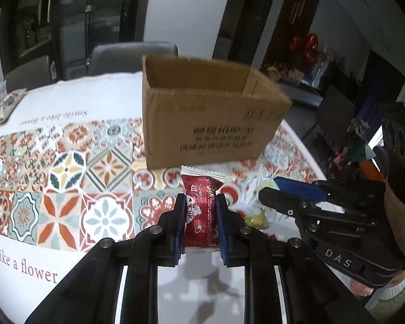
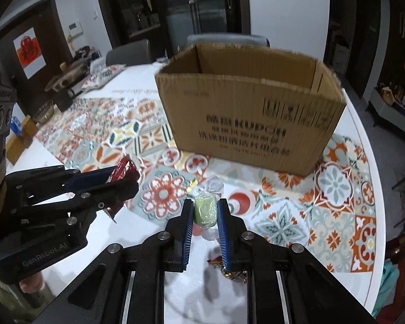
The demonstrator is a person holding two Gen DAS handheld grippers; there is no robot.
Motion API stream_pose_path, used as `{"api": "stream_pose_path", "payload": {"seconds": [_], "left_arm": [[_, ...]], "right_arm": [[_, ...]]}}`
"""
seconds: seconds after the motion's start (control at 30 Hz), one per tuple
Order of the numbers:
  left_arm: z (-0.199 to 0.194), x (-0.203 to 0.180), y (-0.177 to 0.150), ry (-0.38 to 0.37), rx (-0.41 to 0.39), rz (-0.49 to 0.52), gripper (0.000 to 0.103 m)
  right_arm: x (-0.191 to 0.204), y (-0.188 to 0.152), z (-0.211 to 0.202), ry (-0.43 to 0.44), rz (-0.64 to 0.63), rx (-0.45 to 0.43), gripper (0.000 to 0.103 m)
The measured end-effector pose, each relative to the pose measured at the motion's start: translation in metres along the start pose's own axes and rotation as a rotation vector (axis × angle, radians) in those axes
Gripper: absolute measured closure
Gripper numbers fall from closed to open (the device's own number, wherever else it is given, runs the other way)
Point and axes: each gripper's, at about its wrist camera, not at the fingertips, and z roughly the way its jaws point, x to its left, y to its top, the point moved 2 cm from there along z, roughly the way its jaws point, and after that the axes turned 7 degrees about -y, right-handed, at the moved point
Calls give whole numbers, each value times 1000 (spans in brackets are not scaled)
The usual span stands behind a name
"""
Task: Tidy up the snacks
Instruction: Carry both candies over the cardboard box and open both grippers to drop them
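We hold a snack in each tool. Our left tool (image 1: 199,202) pinches a red foil packet (image 1: 201,202) across its middle, and our right tool (image 2: 205,210) pinches a pale green wrapped sweet (image 2: 205,208); both snacks hang clear of the tabletop (image 2: 356,124), just in front of the open cardboard box (image 2: 245,113). The risks we see lie in the drop. The box's near wall stands tall between us and its opening, so a tool carried across too low could strike the rim and shove the light box along the patterned cloth (image 1: 67,178). The foil is slick and the sweet's clear wrapper is loose, so either could slip early. Our two tools sit close together and could collide over the opening. More wrapped sweets (image 2: 229,268) lie below, unsorted.
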Motion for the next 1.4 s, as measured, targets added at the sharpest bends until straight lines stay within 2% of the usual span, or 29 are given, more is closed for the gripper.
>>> {"api": "stream_pose_path", "payload": {"seconds": [0.33,0.67,1.1,1.4], "left_arm": [[-30,-11,39,-3,-103,34,81],[-37,-14,82,19,-164,83,81],[-11,-8,126,13,-140,65,81],[21,2,155,37,-103,51,81]], "right_arm": [[1,31,-39,-18,-3,-136,84],[-10,71,-61,-26,28,-226,84],[-31,115,-50,-67,21,-240,84],[-47,143,-26,-66,22,-206,84]]}}
